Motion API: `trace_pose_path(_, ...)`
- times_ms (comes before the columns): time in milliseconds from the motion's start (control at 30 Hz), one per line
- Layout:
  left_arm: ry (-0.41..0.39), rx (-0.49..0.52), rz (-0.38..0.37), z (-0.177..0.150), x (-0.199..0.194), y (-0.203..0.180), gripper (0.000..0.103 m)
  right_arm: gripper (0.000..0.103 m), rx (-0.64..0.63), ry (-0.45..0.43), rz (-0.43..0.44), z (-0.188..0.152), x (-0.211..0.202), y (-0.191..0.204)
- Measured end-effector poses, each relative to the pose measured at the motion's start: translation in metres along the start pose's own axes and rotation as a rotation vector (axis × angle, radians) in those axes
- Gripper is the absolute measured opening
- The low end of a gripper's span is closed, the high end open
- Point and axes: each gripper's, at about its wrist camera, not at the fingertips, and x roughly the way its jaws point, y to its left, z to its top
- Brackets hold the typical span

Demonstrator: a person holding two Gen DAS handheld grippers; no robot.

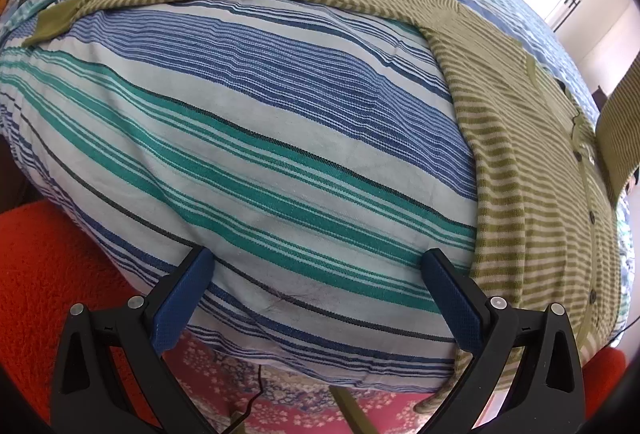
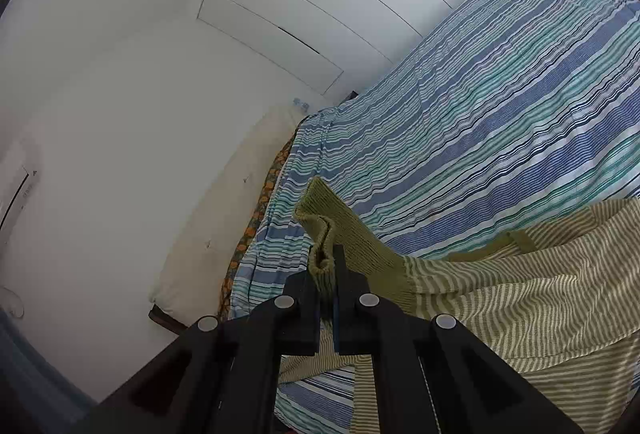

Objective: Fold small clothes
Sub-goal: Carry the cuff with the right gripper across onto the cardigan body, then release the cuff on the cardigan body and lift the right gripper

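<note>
On the bed, a green-and-cream striped cardigan (image 1: 532, 162) lies spread over a blue, teal and white striped bedsheet (image 1: 256, 138). In the left wrist view its buttoned body runs along the right side, beyond and to the right of the left gripper (image 1: 316, 298), whose blue-padded fingers (image 1: 182, 302) stand wide apart with only bare sheet between them. The right-hand finger's tip sits just beside the cardigan's lower left edge; whether it touches the knit cannot be told. One sleeve stretches away from the garment's shoulder across the far side of the sheet, well beyond the fingertips, and ends in a plain olive cuff (image 1: 54, 20) at the upper left. A row of dark buttons (image 1: 592, 218) runs down the front, to the right of the fingers. Below the fingers, past the bed's edge, an orange-red rug (image 1: 44, 266) and a floral patterned cloth (image 1: 224, 386) show.

In the right wrist view the right gripper (image 2: 328, 274) has its fingers pressed together on the other sleeve's olive ribbed cuff (image 2: 340, 222). The cuff is folded over and sticks up past the fingertips, raised off the sheet, while the striped sleeve (image 2: 500, 298) trails off to the right of the fingers toward the rest of the garment. White cupboard doors (image 2: 320, 2) and a white wall (image 2: 120, 94) lie beyond the fingertips.
</note>
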Motion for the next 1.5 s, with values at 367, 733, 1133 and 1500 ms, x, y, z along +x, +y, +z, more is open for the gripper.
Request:
trace_pose_path(367, -0.001, 0.031, 0.005, -0.001, 0.001, -0.002, 0.103, 0.004, 0.008, 0.191, -0.091, -0.119, 0.142, -0.038)
trace_pose_path(733, -0.003, 0.039, 0.021, -0.003, 0.003, -0.005, 0.103, 0.084, 0.04, 0.355, -0.161, -0.13, 0.148, -0.094)
trace_pose_path(1133, -0.007, 0.039, 0.039, 0.0, 0.009, -0.008, 0.103, 0.072, 0.348, 0.236, -0.456, -0.092, 0.039, -0.233)
trace_pose_path(1500, 0.003, 0.04, 0.034, 0.002, 0.012, -0.006, 0.103, 0.077, 0.011, 0.438, -0.37, -0.104, 0.129, -0.141)
